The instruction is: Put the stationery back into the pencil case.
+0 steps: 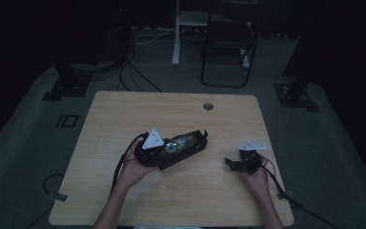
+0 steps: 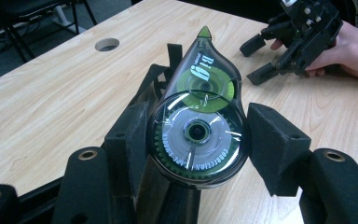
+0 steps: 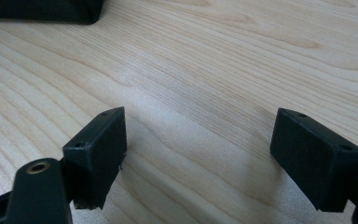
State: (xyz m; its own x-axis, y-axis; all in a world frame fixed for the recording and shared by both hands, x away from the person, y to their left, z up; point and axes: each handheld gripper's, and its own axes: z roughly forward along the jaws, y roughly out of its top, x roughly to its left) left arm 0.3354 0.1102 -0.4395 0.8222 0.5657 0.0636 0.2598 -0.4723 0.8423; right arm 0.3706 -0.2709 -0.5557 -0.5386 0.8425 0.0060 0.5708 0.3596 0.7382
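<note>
The correction tape dispenser (image 2: 198,126) is a clear teardrop shell with a grey reel at the fat end, a green one above it and a green tip. The left gripper (image 2: 198,140) pinches it across the round end, near the middle of the table (image 1: 124,109). Its long axis runs along the jaws, tip aimed toward the far right corner. The right gripper (image 3: 198,158) sits spread with nothing between its jaws, close to the right edge. Bare wood all around, especially toward the far edge.
</note>
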